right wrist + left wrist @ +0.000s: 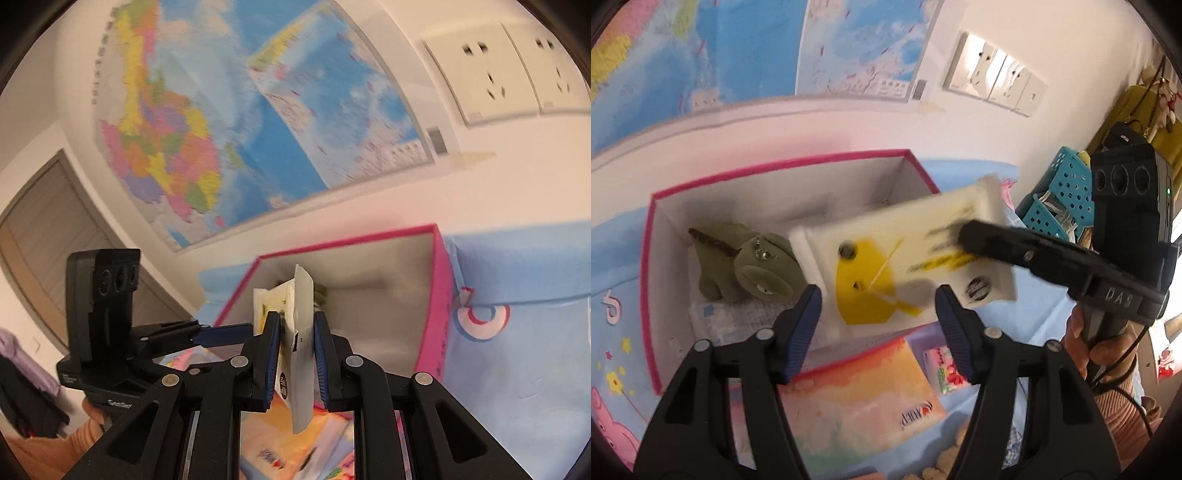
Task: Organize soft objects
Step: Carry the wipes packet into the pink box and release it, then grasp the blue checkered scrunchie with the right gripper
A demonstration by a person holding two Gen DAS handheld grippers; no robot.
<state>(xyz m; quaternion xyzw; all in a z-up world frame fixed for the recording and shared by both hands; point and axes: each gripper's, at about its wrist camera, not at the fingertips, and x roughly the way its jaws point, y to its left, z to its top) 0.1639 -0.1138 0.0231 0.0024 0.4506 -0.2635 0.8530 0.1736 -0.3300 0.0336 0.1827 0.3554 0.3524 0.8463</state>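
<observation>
1. Left wrist view: the left claw (877, 325) stands partly open with nothing between its blue pads, above the near wall of a pink-rimmed box (775, 168).
2. Inside the box a green plush toy (748, 264) lies at the left on a clear plastic-wrapped pack (735, 319).
3. The right claw (964, 236) reaches in from the right and grips a white and yellow wipes pack (901, 258), which hangs over the box's right half, tilted.
4. In front of the box, on the blue cartoon-print sheet (613, 266), lies an orange tissue pack (857, 398); a teal perforated basket (1060, 195) stands further right.
5. Right wrist view: the right claw (295, 354) is closed on the wipes pack (301, 354), held edge-on and upright, its upper end over the open box (436, 295).
6. The left claw (221, 332) shows at the left, beside the box; its opening cannot be told here.
7. A wall map (207, 122) and sockets (491, 70) hang behind.
</observation>
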